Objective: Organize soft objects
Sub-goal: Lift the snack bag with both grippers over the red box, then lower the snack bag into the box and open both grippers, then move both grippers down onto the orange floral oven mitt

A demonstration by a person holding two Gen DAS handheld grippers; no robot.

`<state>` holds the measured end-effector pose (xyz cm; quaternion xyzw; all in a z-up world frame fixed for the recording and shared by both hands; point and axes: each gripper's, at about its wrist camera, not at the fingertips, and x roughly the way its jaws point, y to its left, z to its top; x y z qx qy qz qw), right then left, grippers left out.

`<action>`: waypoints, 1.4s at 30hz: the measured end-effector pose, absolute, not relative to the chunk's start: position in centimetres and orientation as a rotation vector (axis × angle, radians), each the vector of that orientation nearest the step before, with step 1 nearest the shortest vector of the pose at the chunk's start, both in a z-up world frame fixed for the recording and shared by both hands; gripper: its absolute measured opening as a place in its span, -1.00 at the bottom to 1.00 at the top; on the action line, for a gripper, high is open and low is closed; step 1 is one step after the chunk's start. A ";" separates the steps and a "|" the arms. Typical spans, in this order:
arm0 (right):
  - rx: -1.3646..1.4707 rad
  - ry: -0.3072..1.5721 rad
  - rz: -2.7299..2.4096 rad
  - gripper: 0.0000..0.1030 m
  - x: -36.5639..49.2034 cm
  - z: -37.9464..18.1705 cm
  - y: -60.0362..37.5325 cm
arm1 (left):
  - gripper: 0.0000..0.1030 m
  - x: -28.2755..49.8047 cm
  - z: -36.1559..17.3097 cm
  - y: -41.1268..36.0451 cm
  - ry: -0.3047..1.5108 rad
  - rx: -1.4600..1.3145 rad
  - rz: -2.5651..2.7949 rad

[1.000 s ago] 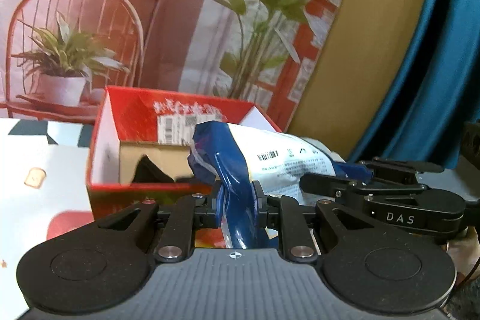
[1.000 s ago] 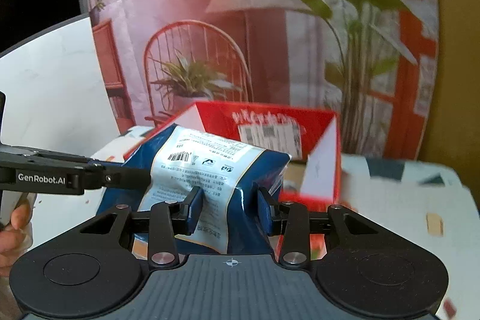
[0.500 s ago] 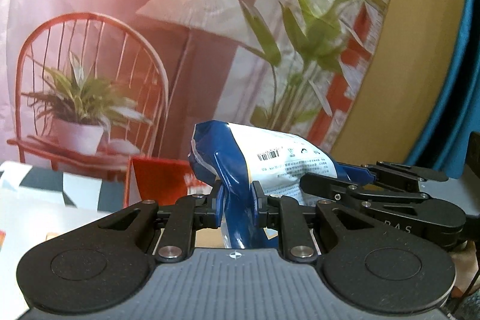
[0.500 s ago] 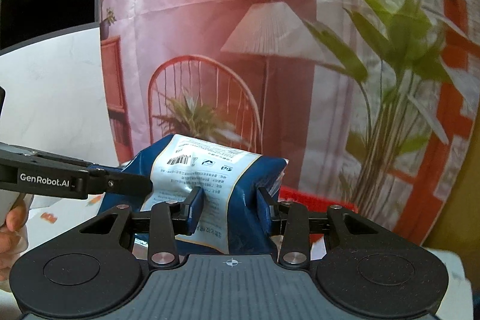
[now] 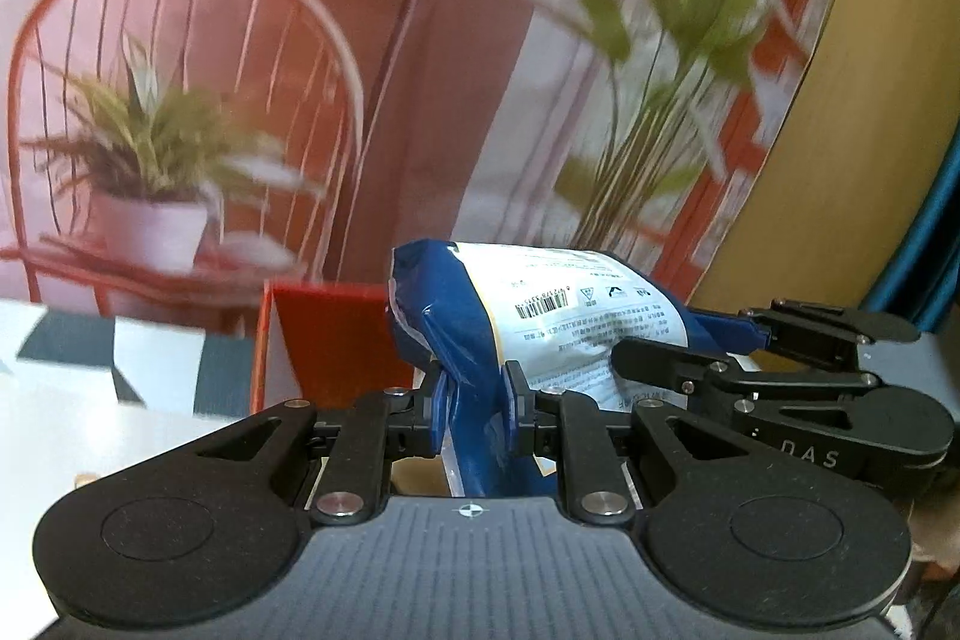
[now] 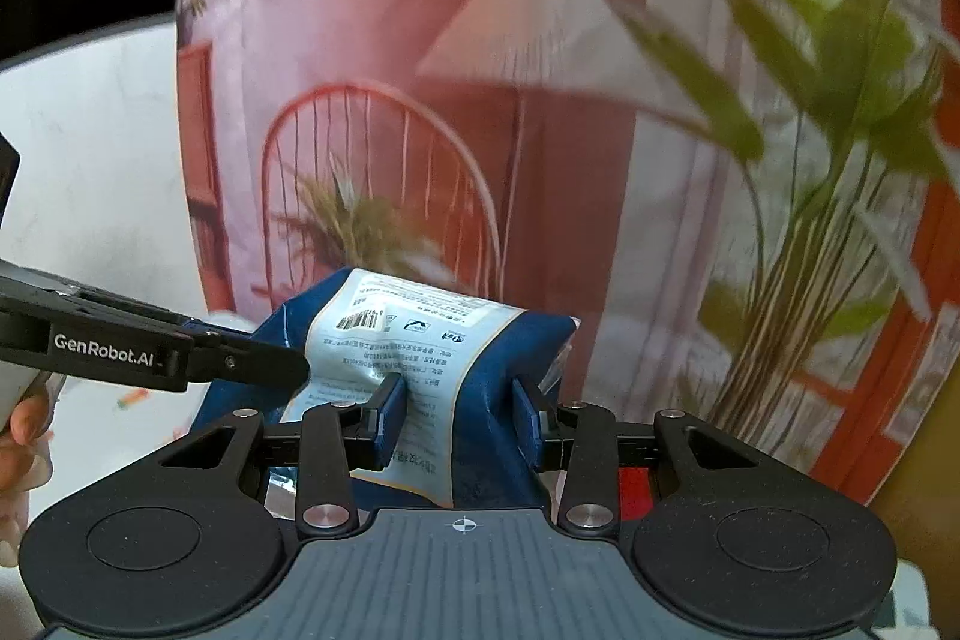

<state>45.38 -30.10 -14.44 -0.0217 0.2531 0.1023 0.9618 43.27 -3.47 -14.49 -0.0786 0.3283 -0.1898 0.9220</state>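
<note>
Both grippers have hold of the same thing, a puffy blue-and-white plastic snack pouch (image 5: 540, 316) with a barcode and small print on its white panel, and it hangs in the air between them, clear of the table. The left gripper (image 5: 471, 415) has its blue pads pinched close together on a narrow blue end of the pouch, while the right gripper (image 6: 459, 415) is clamped wider across the fatter body, its pads denting the film on either side. From the left wrist view the right tool shows as a black linkage at the pouch's far end; from the right wrist view the left one reaches in from the side, with a bit of the person's hand (image 6: 21, 436) behind it. Just beyond and below the pouch sits the red cardboard box (image 5: 327, 340), open at the top, backed by a printed backdrop of a red wire chair and potted plants (image 5: 180, 130). I'd judge the step in hand to be carrying the pouch over that box to lower it in. To do it well, the two hands should travel together so the film isn't stretched or torn, keep the pouch level and above the box's near wall, and not squeeze harder, since an air-filled bag can pop or slip. Let go only once it is down inside.
</note>
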 end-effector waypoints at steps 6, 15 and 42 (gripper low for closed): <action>-0.015 0.646 0.202 -0.31 46.2 -18.3 -30.3 | -0.61 44.3 -17.9 -4.3 0.791 -0.127 -0.386; 0.027 0.792 0.160 -0.27 46.7 -21.0 -30.3 | -0.50 44.6 -19.8 -5.2 0.854 -0.035 -0.358; 0.178 0.597 0.104 -0.23 28.0 -19.2 -28.2 | -0.49 26.5 -17.0 -1.0 0.783 -0.075 -0.427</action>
